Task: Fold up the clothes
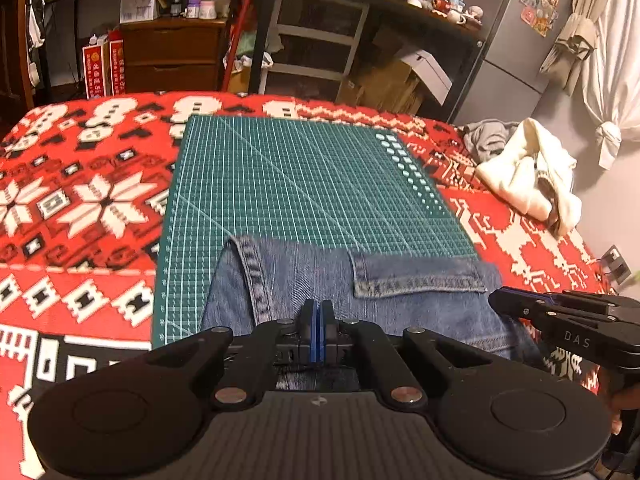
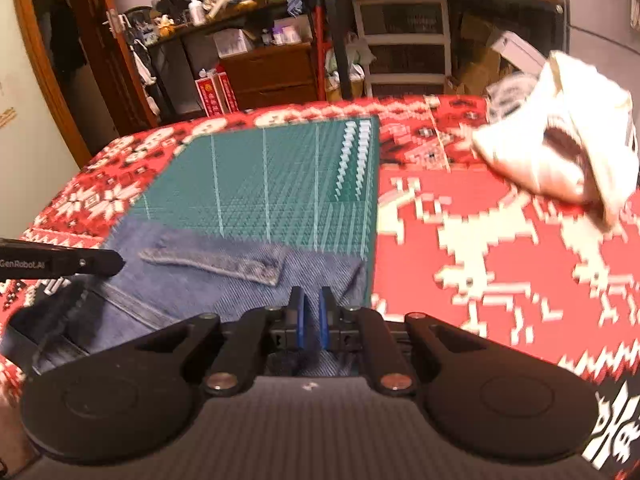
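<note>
Jeans under closed left claw

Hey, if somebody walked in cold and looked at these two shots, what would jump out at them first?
Probably the loud red blanket with white snowflake and deer patterns, covering the whole surface. On it lies a green cutting mat, with blue jeans spread over its near edge, just beyond the left gripper and the right gripper. Off to the right sits a crumpled cream garment.
</note>
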